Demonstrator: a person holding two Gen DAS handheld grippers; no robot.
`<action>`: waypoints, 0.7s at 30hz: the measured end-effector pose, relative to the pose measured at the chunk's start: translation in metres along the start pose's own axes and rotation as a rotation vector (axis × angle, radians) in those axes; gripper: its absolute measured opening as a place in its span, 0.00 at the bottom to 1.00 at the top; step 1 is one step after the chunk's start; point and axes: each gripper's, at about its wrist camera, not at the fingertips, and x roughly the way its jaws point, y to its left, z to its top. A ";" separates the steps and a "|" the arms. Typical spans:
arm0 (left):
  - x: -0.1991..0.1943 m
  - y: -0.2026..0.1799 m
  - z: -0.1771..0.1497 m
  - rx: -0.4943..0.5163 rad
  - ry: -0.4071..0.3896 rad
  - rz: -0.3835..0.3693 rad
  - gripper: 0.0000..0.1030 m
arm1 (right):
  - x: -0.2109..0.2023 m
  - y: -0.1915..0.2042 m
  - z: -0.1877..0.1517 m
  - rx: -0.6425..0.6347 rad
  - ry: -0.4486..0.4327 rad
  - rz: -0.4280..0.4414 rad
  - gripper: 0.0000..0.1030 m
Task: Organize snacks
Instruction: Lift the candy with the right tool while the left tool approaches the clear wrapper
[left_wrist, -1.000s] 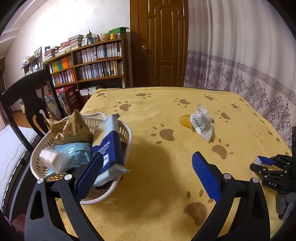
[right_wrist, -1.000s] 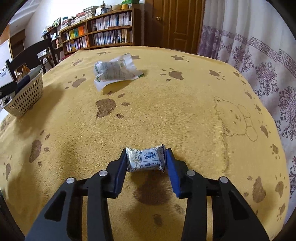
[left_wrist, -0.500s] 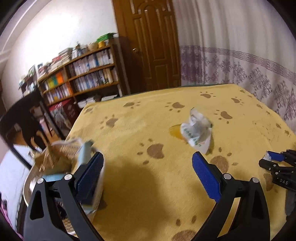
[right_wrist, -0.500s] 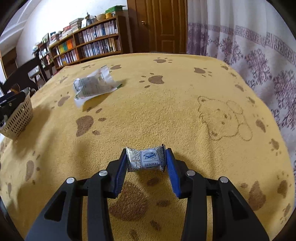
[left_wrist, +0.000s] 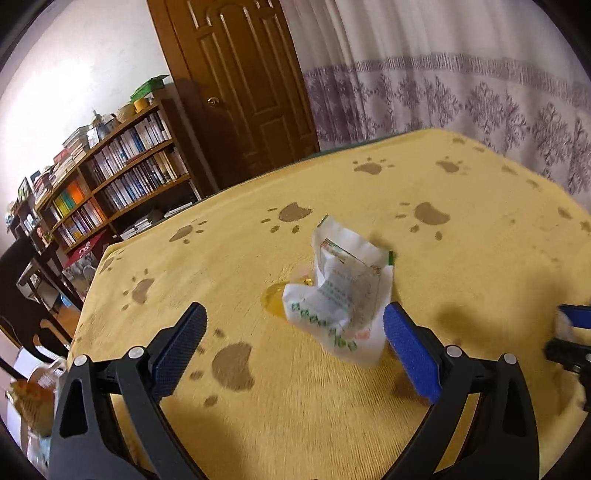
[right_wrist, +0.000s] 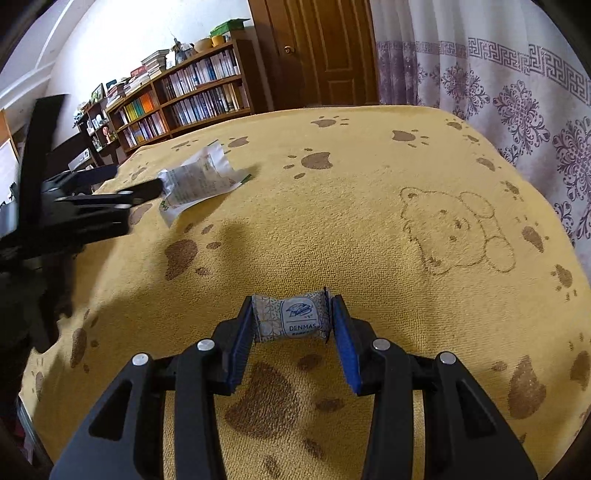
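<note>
The right gripper was clamped on a small wrapped snack, one blue pad against each end of the packet. The packet was held just above the near edge of the table, which was covered by a yellow cloth printed with brown paw marks and a bear outline. The wrapper was pale with a fine geometric pattern and a label reading "DENMAS"; it looked full and undamaged.

The left gripper was spread wide and held nothing. It pointed at a crumpled white packet with green print, which lay near the middle of the table. The right pad stood just beside the packet's edge; whether it touched could not be determined. The packet was creased and partly standing, with something yellow showing at its left side, not identifiable.

Judged step: pick-up of the white packet, with the small snack already secured. The next move would call for centring the left fingers on the packet, lowering, then closing. The thin, loose wrapper could slip or fold under the pads. A basket showed, blurred, off the table's left edge.
</note>
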 end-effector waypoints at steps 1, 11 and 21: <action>0.006 -0.001 0.003 0.001 0.003 -0.002 0.95 | 0.000 0.000 0.000 0.002 0.002 0.003 0.40; 0.037 -0.006 0.017 -0.078 0.029 -0.102 0.95 | 0.002 -0.001 0.000 0.008 0.006 0.018 0.40; 0.011 -0.024 0.002 -0.134 -0.002 -0.281 0.95 | 0.001 -0.002 0.000 0.013 0.004 0.023 0.40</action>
